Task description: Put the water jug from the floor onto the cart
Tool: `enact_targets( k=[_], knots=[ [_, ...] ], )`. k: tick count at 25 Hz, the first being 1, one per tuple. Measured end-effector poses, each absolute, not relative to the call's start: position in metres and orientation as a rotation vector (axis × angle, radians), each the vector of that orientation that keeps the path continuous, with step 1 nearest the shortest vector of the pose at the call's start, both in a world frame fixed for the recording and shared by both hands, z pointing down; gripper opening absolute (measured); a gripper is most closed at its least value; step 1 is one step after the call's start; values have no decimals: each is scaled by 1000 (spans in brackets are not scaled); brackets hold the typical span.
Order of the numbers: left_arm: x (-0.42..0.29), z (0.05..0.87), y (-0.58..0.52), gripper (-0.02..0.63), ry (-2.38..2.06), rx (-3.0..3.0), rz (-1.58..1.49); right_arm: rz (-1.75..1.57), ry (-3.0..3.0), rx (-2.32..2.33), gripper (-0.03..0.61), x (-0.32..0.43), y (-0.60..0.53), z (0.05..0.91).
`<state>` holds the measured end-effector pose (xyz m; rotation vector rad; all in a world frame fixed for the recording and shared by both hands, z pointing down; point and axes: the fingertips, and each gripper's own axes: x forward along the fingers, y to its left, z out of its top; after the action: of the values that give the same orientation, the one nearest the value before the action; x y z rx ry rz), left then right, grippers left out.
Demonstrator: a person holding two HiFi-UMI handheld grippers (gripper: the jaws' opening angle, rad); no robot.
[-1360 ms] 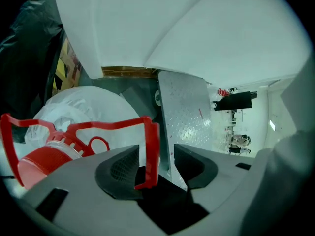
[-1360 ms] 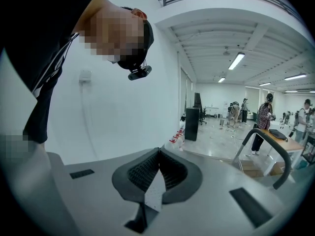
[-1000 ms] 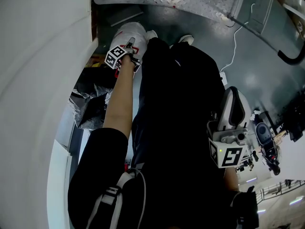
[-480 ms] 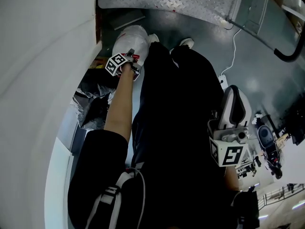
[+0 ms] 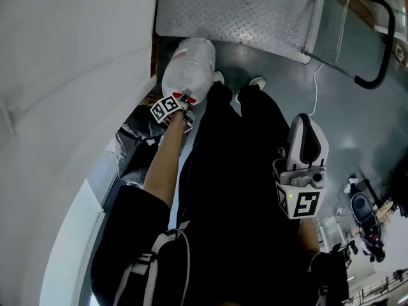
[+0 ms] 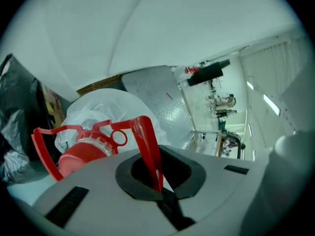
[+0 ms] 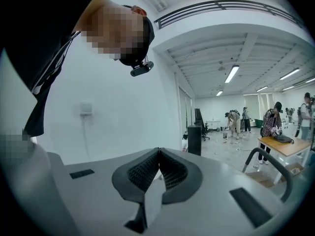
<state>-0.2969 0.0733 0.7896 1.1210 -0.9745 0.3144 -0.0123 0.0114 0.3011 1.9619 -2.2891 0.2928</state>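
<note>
We see the left hand-held gripper point(image 6: 158, 188) clamped shut on the red handle point(image 6: 146, 141) of the water jug point(image 5: 190, 69). The jug hangs beside the person's legs, above the floor point(image 5: 344, 120), with its clear body just short of the diamond-plate deck of the cart point(image 5: 255, 11). The right hand-held gripper point(image 7: 158, 151) is closed with nothing between its pads. Against a second ago, we find the jug raised and nearer the deck edge.
</note>
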Motion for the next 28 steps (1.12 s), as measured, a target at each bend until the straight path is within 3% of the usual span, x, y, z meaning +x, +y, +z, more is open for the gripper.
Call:
enact_targets(
  k=[7,20,28],
  knots=[
    [-246,719,27,17,-875,1319,412,177,-2367,2065,14,24,8,263],
    [-124,669,-37,17,-970,1456,501,6,-2493,2144,14,187,10,227],
    [-39,637,-93,17,-996,1507,320,2,-2443,2226,14,273,17,217]
  ],
)
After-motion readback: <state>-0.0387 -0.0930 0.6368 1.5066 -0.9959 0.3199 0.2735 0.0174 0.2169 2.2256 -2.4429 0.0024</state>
